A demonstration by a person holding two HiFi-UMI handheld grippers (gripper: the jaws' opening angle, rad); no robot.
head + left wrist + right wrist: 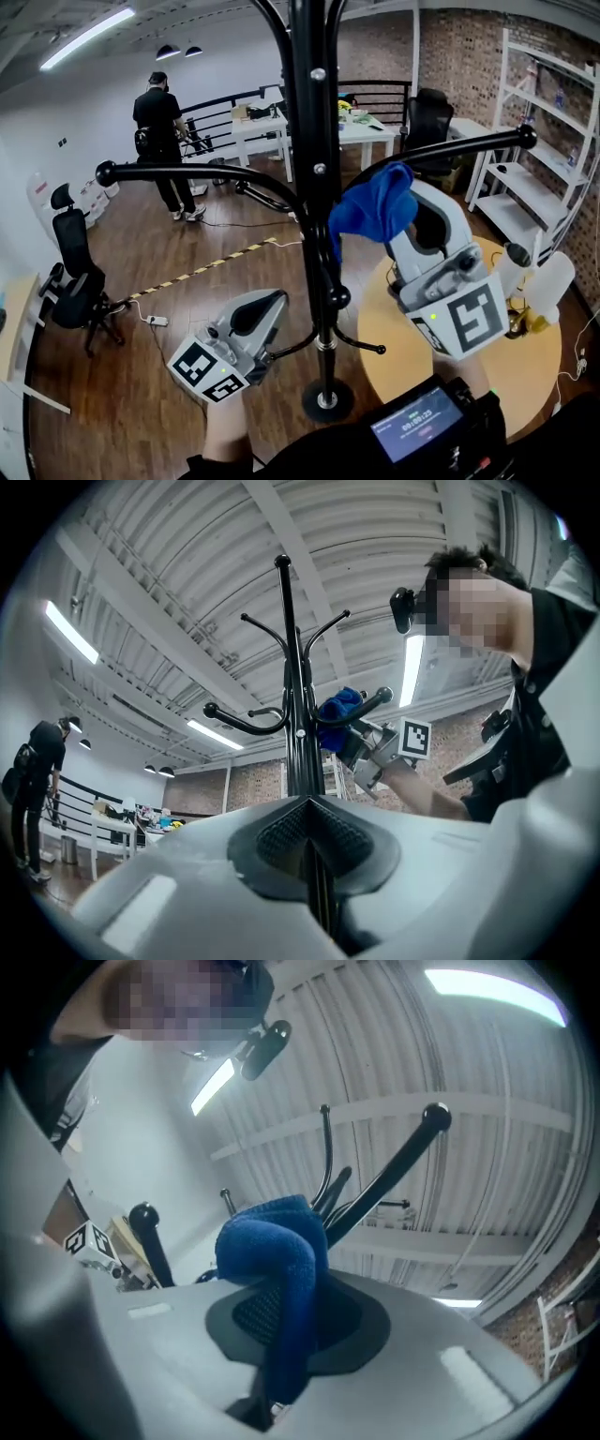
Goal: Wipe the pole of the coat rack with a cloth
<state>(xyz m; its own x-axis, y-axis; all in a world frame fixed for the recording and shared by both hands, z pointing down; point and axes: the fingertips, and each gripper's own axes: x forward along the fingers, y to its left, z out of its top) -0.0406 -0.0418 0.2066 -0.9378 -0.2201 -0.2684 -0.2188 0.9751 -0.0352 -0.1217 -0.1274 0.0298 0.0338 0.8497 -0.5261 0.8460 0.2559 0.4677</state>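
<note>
When seen from the head view, the black coat rack (326, 401) stands on a wooden floor (178, 300), its pole (314, 187) rising through mid-frame. The left gripper (277, 314) sits low, just beside the pole. The right gripper (408, 225), higher up, holds a blue cloth (375, 208) against the pole's right side, under a hook arm (450, 148). Left gripper view: jaws closed on a thin dark bar of the coat rack, with the pole (298, 733) straight ahead and the cloth (337, 710) beside it. Right gripper view: jaws clamped on the cloth (277, 1251), which folds over them.
</note>
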